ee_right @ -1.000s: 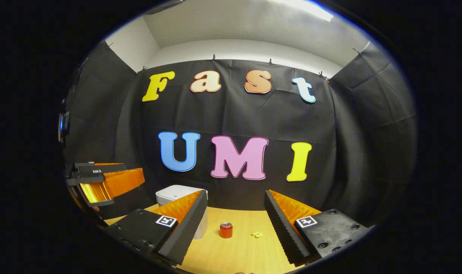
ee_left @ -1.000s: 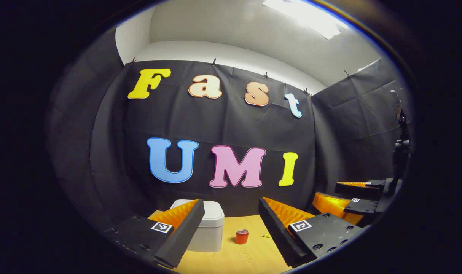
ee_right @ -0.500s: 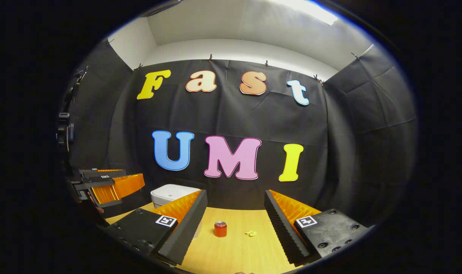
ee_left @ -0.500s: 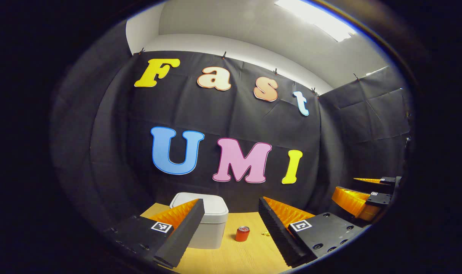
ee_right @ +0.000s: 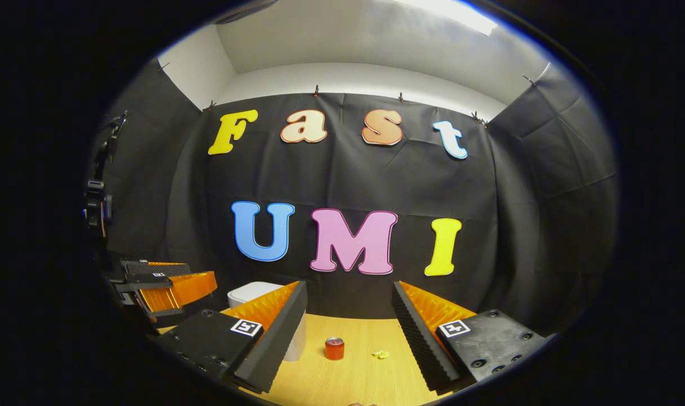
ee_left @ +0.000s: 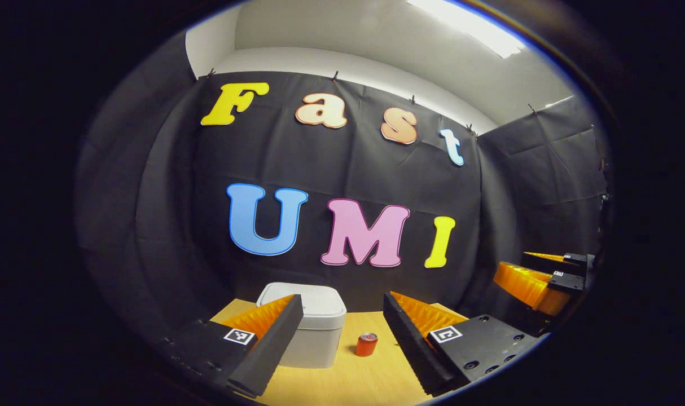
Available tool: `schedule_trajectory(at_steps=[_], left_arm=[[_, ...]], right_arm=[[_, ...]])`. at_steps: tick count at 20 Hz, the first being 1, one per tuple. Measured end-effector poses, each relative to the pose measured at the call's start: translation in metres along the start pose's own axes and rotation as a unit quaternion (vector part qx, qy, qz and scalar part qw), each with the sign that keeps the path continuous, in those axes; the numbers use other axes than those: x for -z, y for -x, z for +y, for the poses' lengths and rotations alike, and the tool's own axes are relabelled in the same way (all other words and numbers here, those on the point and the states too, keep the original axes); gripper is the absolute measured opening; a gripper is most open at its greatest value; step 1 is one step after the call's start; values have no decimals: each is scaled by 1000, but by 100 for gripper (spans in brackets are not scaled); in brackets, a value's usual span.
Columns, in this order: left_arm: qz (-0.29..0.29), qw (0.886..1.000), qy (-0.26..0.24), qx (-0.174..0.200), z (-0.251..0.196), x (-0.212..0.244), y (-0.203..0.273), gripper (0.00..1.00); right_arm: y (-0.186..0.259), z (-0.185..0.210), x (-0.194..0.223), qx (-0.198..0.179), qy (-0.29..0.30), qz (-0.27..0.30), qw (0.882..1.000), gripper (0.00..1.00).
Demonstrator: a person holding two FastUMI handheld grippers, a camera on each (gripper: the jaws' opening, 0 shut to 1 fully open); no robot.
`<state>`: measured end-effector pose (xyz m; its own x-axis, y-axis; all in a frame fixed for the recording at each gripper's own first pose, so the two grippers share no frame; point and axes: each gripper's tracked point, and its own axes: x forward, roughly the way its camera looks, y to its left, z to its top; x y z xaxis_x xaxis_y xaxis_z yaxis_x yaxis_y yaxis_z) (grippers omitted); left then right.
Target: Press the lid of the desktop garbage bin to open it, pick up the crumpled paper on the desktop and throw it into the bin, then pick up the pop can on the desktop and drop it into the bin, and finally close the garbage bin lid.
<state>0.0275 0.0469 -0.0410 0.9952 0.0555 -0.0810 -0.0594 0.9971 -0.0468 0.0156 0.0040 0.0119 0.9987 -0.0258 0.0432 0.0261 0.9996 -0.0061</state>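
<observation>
Ahead, a wooden desk (ee_right: 354, 378) carries a closed white bin (ee_left: 314, 330), red can (ee_right: 334, 348) and crumpled paper (ee_right: 381, 354); black cloth (ee_right: 348, 180) walls the booth; the left gripper (ee_left: 342, 338) and right gripper (ee_right: 348, 338) hover spread, empty.

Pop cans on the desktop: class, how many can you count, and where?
1. A single pop can stands upright on the wooden desktop, between the closed garbage bin and the crumpled paper. Others could be hidden behind the bin.

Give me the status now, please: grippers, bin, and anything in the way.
Left gripper and right gripper: jaws open, empty, above desk. Bin lid closed; can and paper on desk. Path clear.
</observation>
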Motion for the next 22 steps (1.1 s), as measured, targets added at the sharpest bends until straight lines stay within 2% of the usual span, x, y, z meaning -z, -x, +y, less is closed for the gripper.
schedule_trajectory(at_steps=[6,11,14,18,19,20,21,22], left_arm=[[13,1000,-2,-24,11,11,-21,96],[19,999,5,-33,23,18,-61,96],[19,999,2,-46,44,20,-97,77],[44,998,-16,-52,63,38,-144,59],[43,997,-25,-57,67,41,-155,43],[45,996,-37,-62,70,45,-166,36],[49,996,-48,-62,70,52,-176,18],[56,995,-61,-62,69,59,-185,19]], right_arm=[[-8,-21,2,8,-4,-6,1000,97],[-12,-37,7,14,3,5,1000,97],[-16,-62,4,41,11,6,999,97],[-16,-81,15,51,21,15,998,97],[-15,-84,20,53,21,18,998,97],[-16,-89,23,56,23,19,998,97],[-18,-92,26,56,25,20,998,97],[-22,-93,32,53,25,23,998,97]])
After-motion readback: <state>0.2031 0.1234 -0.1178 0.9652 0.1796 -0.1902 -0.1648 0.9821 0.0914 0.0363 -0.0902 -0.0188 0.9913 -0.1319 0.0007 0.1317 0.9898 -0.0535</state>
